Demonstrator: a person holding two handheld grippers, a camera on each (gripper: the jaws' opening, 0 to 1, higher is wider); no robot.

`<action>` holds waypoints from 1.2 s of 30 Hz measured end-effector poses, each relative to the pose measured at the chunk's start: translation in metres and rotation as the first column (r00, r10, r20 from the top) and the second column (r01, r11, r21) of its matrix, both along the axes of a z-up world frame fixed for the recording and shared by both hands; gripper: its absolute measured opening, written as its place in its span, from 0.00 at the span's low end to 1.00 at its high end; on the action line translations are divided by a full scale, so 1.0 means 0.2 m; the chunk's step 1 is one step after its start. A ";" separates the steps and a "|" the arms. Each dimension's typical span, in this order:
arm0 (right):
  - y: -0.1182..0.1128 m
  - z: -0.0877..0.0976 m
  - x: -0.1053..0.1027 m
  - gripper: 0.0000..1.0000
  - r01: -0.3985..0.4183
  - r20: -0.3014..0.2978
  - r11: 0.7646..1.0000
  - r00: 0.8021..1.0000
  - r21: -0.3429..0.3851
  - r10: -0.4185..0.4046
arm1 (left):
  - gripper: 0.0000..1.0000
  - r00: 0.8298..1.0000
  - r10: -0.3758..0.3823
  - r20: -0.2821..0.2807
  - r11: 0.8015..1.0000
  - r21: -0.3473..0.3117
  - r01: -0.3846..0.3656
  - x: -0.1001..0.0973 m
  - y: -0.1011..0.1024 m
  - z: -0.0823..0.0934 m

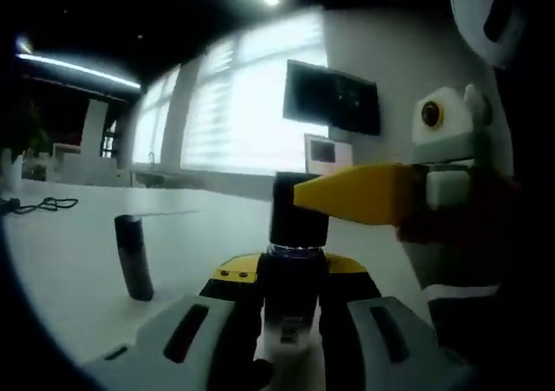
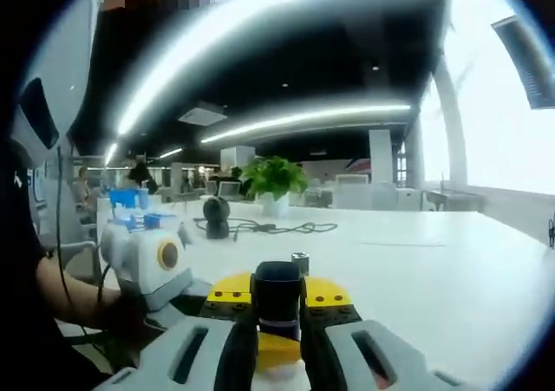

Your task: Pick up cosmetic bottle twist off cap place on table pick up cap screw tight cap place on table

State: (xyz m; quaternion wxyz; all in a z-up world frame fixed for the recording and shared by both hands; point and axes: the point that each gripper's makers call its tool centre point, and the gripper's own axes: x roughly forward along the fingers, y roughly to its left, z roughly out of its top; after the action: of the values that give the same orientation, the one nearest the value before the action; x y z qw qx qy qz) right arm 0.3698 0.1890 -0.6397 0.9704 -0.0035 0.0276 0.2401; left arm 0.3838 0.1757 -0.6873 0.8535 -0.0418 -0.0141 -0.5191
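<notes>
Above the white table (image 1: 78, 261), I am holding the cosmetic bottle (image 1: 290, 309) upright in my left claw (image 1: 290, 317), its jaws pressed against the bottle's dark body. My right claw (image 2: 277, 309) is pinching the black cap (image 2: 277, 291) on top of that bottle, its yellow fingers (image 1: 364, 192) reaching in from the right. Standing to the far left on the table is a slim dark tube (image 1: 134, 257). Farther off, a potted plant (image 2: 273, 181) and a black cable (image 2: 269, 227) are sitting on the table.

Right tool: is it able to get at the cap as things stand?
Probably yes, it seems already on it. The right tool has its jaws closed on the black cap, while the left tool holds the bottle below. Nothing blocks it.
</notes>
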 end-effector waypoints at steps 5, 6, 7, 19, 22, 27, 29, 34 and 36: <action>0.00 0.00 0.00 0.12 -0.005 -0.005 1.000 1.000 0.003 0.005 | 0.14 1.000 0.011 0.017 1.000 0.007 -0.011 0.00 0.00 0.00; 0.00 0.00 0.00 0.12 -0.011 -0.001 1.000 1.000 -0.007 0.011 | 0.14 1.000 0.011 0.018 1.000 0.007 -0.011 0.00 0.00 0.00; 0.01 0.00 0.00 0.12 -0.023 0.007 0.999 1.000 -0.023 0.023 | 0.14 1.000 0.011 0.020 1.000 0.008 -0.011 0.00 0.00 0.00; -0.08 0.11 -0.06 0.34 -0.421 0.058 0.907 0.905 -0.009 0.421 | 0.14 1.000 0.003 0.024 1.000 0.004 -0.003 -0.01 0.00 -0.01; -0.08 0.13 -0.10 0.36 -0.546 0.049 0.837 0.835 -0.033 0.547 | 0.14 1.000 -0.019 0.011 1.000 0.002 0.018 -0.02 0.00 -0.01; -0.07 0.07 -0.10 0.36 -0.695 -0.004 0.718 0.719 -0.048 0.695 | 0.14 0.999 -0.051 0.007 0.999 -0.003 0.051 -0.05 -0.02 -0.01; -0.06 0.05 -0.07 0.35 -0.714 -0.016 0.699 0.700 -0.043 0.714 | 0.14 0.998 -0.068 -0.002 0.998 -0.010 0.067 -0.06 -0.02 -0.01; -0.05 0.06 -0.06 0.31 -0.786 0.020 0.618 0.618 -0.023 0.786 | 0.14 0.996 -0.091 -0.004 0.996 -0.012 0.091 -0.07 -0.03 -0.01; -0.05 0.05 -0.05 0.31 -0.806 0.004 0.591 0.591 0.005 0.806 | 0.14 0.995 -0.097 -0.004 0.995 -0.012 0.097 -0.07 -0.03 -0.01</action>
State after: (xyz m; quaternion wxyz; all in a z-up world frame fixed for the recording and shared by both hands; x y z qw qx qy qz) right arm 0.3596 0.1795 -0.6295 0.7570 -0.0128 0.0217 0.6529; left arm 0.3692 0.1702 -0.6883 0.8270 -0.0487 -0.0131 -0.5599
